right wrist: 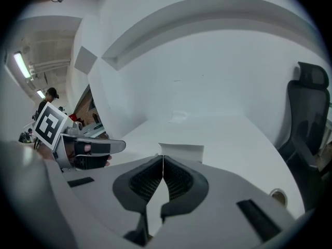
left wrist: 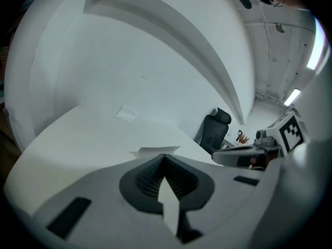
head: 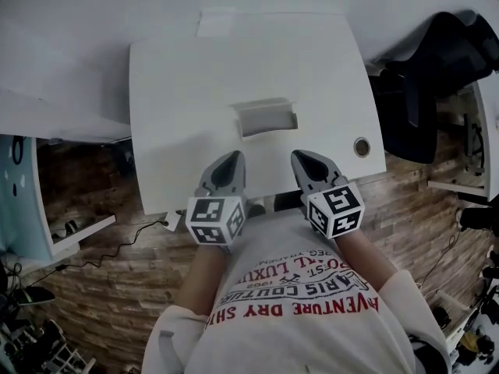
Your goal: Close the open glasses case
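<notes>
Case [head: 265, 118] sits mid-frame on table [head: 171, 84], appears open: closing not begun. Left tongs [head: 232, 159] and right tongs [head: 302, 159] clenched, empty, just below it, apart from it.

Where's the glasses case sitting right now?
In the head view the glasses case sits near the middle of the white table, just beyond and between the left gripper and the right gripper, touching neither.

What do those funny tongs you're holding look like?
Both the left tongs and right tongs are grey and pointy like beaks, with dark ribbed pads inside. Each carries a white cube printed with black square markers. The sleeves are pale cream.
</notes>
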The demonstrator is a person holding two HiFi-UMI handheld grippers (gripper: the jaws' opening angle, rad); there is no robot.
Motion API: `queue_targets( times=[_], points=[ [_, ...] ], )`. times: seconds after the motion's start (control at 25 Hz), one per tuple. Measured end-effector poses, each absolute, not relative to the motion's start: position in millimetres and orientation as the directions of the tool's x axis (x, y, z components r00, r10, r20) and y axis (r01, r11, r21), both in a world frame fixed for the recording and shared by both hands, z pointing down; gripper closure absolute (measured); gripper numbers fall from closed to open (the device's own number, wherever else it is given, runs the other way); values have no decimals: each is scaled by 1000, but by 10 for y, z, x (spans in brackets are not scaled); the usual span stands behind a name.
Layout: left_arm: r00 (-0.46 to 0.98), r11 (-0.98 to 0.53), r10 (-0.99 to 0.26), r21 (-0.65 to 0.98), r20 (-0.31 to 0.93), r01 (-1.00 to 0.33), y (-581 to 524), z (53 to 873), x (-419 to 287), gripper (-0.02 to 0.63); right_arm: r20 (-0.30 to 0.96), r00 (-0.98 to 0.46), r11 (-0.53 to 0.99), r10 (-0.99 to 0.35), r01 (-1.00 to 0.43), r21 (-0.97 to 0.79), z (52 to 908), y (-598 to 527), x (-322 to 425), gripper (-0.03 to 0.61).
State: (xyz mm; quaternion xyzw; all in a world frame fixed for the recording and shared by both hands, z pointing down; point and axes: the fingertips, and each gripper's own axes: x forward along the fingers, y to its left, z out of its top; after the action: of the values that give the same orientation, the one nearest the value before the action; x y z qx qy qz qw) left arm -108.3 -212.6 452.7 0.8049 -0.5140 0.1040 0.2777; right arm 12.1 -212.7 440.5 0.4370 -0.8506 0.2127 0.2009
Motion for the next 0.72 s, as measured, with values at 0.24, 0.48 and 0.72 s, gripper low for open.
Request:
queue_targets(
  times=[0.24,0.48,0.72],
  points=[
    [418,-262,-725,343,547,-902,-2365,4968,-1010,615,560,-560,557,-610,-806,-199,4629,-2482,145,566],
    [399,-216,-663,348,633,-912,-2490,5390,-951,615,595,-569,563,-568,-796,-224,4876,-2808,159,566],
    [397,-194,-638,361,660,-912,-2596,5574,-906,615,613,-569,565,-549,-792,-230,5007,-3032,213,566]
  ],
)
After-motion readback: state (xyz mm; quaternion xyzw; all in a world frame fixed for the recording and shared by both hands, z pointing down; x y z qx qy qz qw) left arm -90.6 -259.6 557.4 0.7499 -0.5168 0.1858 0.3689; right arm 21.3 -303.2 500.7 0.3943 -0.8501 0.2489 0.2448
